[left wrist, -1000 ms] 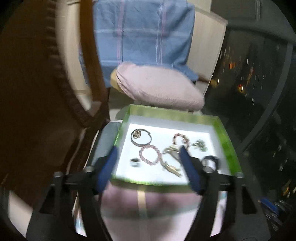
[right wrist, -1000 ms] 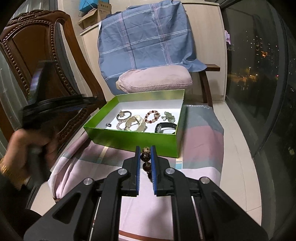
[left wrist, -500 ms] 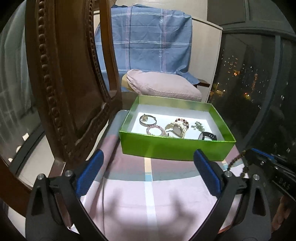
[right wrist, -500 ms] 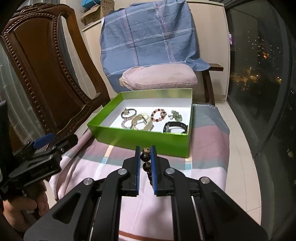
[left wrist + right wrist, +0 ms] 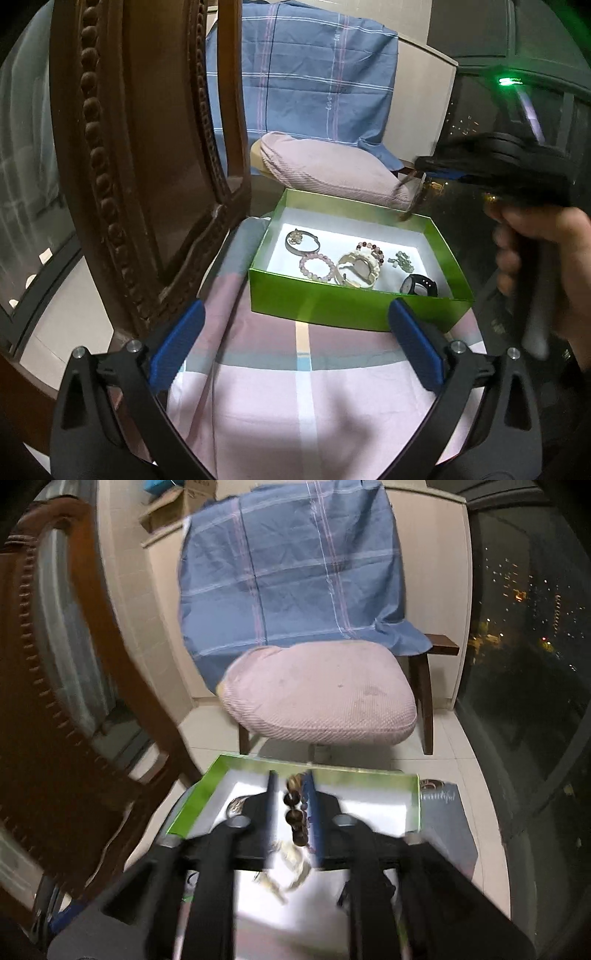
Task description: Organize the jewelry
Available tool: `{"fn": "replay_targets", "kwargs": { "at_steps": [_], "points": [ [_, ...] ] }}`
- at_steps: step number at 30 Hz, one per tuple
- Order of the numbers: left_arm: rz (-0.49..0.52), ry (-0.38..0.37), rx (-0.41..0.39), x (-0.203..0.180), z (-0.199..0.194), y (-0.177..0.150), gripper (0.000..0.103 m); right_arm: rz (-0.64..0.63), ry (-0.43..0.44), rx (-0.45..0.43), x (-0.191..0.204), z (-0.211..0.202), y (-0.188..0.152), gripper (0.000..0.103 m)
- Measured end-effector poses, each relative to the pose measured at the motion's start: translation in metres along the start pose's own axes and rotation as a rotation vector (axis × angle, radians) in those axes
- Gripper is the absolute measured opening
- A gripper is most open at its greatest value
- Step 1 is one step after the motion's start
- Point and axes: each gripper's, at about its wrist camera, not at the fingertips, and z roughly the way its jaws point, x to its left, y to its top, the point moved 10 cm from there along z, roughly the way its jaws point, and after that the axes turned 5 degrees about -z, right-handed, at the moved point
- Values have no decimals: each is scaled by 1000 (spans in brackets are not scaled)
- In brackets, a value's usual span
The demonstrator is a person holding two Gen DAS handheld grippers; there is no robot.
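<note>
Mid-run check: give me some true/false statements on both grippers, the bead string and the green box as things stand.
1. The right gripper is shut on the dark bead bracelet. True.
2. The left gripper holds a pink bracelet. False: its fingers are wide open and hold nothing; the pink bead bracelet lies in the green box.
3. The right gripper is above the box. True.
4. The box has its lid on. False: it is open, jewelry showing inside.
5. A black watch lies in the box. True.
</note>
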Motion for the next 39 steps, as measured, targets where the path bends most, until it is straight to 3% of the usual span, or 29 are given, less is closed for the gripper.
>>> {"fn": "replay_targets", "kwargs": {
  "at_steps": [3, 6, 9, 13, 16, 19, 22, 29, 35, 39],
  "points": [
    [18, -4, 2, -2, 1, 1, 98, 41, -21, -49, -11, -9, 3, 54],
    [26, -7, 2, -3, 0, 0, 98, 47, -6, -104, -18, -39, -9, 73],
    [26, -17, 20, -8, 2, -4, 99, 17, -65, -149, -30, -77, -43, 91],
    [21, -48, 57, -20, 4, -13, 99, -37, -186, -104, -47, -113, -112, 100],
    [44, -39, 71, -25, 3, -21, 99, -37, -245, -13, -56, -126, -160, 100],
    [61, -23, 89, -25, 1, -30, 99, -27, -228, 45, -53, -135, -193, 100],
    [48, -18, 103, -24, -6, -36, 99, -63, -221, 50, -42, -142, -207, 100],
    [59, -11, 93, -35, -19, -41, 99, -44, -156, 24, -32, -153, -201, 100],
    [112, 47, 70, -42, -25, -41, 99, 0, -163, 15, -31, -162, -187, 100],
    [102, 42, 43, -43, -34, -37, 99, 16, -189, -43, -32, -172, -176, 100]
  ]
}}
